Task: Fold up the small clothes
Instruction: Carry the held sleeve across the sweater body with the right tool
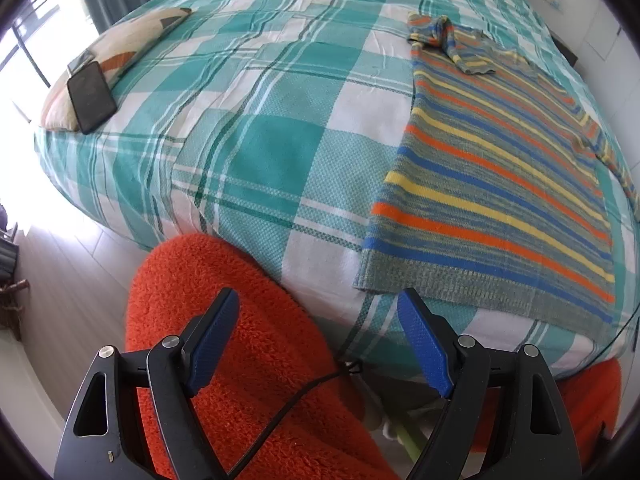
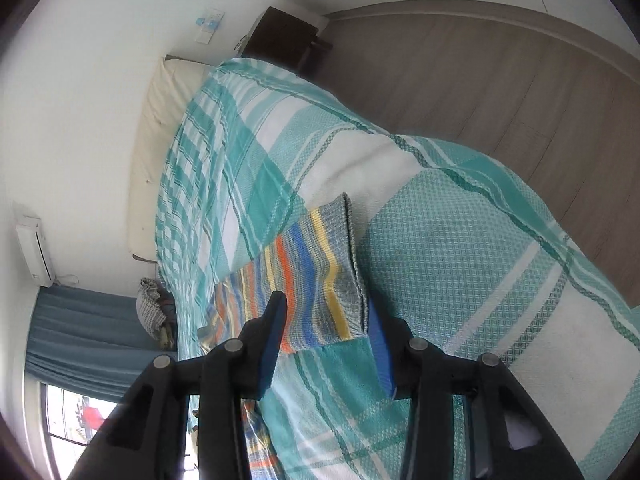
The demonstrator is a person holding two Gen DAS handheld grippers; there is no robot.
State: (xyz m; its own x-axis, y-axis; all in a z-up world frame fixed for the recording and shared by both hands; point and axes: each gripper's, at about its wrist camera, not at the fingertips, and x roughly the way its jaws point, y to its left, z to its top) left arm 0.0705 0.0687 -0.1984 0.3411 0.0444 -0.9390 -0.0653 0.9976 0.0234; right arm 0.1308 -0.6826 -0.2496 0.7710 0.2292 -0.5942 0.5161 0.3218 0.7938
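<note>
On the teal plaid bedspread (image 1: 256, 152) lies the striped sweater (image 1: 500, 184), flat, one sleeve folded across its chest. Left gripper (image 1: 320, 332) hangs spread and empty above the bed edge. Right gripper (image 2: 326, 340) stands parted around the sleeve cuff (image 2: 320, 280), pads not pressing. No legible writing appears anywhere.

No readable text, label, brand or number shows anywhere in either wrist view right now.
</note>
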